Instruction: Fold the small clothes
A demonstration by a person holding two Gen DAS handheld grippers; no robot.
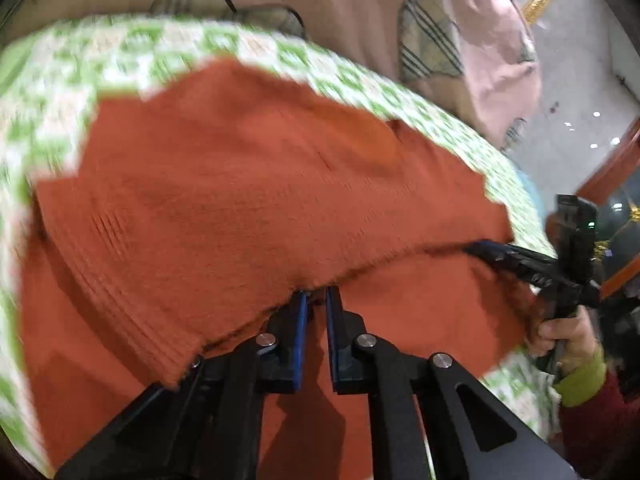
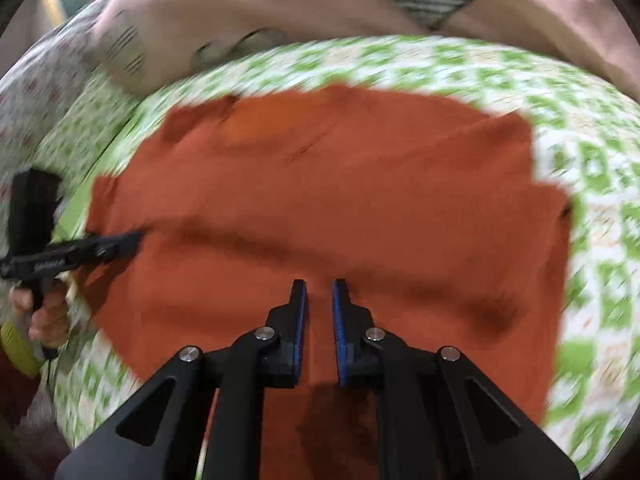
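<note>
**Rust garment lifted at its near edge**

Green-and-white checked cloth is spread over the surface, blurred by motion in both views, and on it a rust-orange knitted garment is laid out wide. Pale pink fabric with plaid patches is seen at the far side.

From the left wrist view, the garment's near edge is seen raised off the cloth and folded over, so that a ribbed hem runs down toward the left and a second layer of the same rust fabric lies beneath. A fuzzy, slightly frayed line is shown along that raised edge. The left hand-held gripper is seen with its blue-padded jaws drawn close together, their tips tucked under the lifted edge; whether the fabric is actually pinched cannot be told.

From the right wrist view, the garment is seen mostly flat, with a long shadowed crease across its middle. The right hand-held gripper is held over the rust fabric with a narrow gap between its jaws, and nothing is seen clamped there.

Each hand-held gripper is caught in the other's view at the garment's side edge, gripped by a hand in a yellow-green cuff.
</note>
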